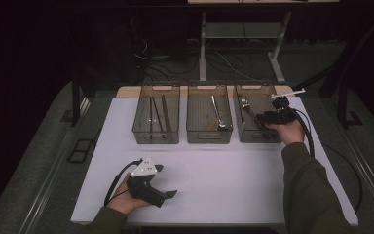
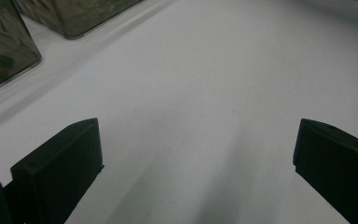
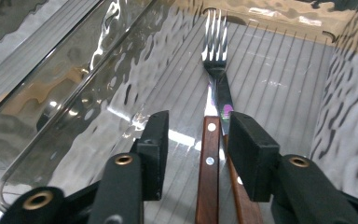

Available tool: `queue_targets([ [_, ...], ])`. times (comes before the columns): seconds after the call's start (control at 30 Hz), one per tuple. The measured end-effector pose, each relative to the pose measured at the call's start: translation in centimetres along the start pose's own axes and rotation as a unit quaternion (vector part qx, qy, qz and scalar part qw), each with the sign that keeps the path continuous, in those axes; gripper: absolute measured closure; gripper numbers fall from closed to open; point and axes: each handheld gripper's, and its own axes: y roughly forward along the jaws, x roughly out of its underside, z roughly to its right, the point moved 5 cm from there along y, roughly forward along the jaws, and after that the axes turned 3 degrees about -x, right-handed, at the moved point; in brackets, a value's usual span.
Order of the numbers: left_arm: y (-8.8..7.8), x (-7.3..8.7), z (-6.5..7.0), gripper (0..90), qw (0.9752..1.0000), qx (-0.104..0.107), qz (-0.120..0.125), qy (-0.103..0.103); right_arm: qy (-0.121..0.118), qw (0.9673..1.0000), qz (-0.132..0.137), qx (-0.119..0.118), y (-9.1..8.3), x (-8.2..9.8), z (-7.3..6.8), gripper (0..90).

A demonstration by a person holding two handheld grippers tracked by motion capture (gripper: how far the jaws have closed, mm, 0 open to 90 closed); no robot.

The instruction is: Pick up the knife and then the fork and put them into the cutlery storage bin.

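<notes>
Right gripper (image 3: 196,154): inside right bin (image 1: 268,92), jaws parted, not pressing; fork (image 3: 213,93) lying flat on bin floor between them, wooden handle toward camera. Left gripper (image 1: 168,194): low over white table (image 1: 224,170), jaws spread wide, nothing between.

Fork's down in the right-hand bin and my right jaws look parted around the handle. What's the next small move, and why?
Probably lift the right gripper straight up out of the right bin. The fork lies flat on the bin floor, its wooden handle between the jaws with a gap on each side, so it looks released. Rising straight should avoid dragging the handle or knocking the wall. The left gripper rests open on the table.
</notes>
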Motion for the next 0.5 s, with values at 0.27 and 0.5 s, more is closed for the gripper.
queue_targets([
  [0.27, 0.1, 0.0, 0.0, 0.0, 1.0000, 0.001, 0.001, 0.001, 0.008, 0.9994, 0.031, -0.015, -1.0, -0.1, -0.3, 44.0],
  [0.5, 0.1, -0.2, -0.2, 0.0, 1.0000, 0.004, 0.007, 0.000, 0.004, 0.9979, 0.053, -0.036, -2.4, 0.3, -1.3, 34.7],
])
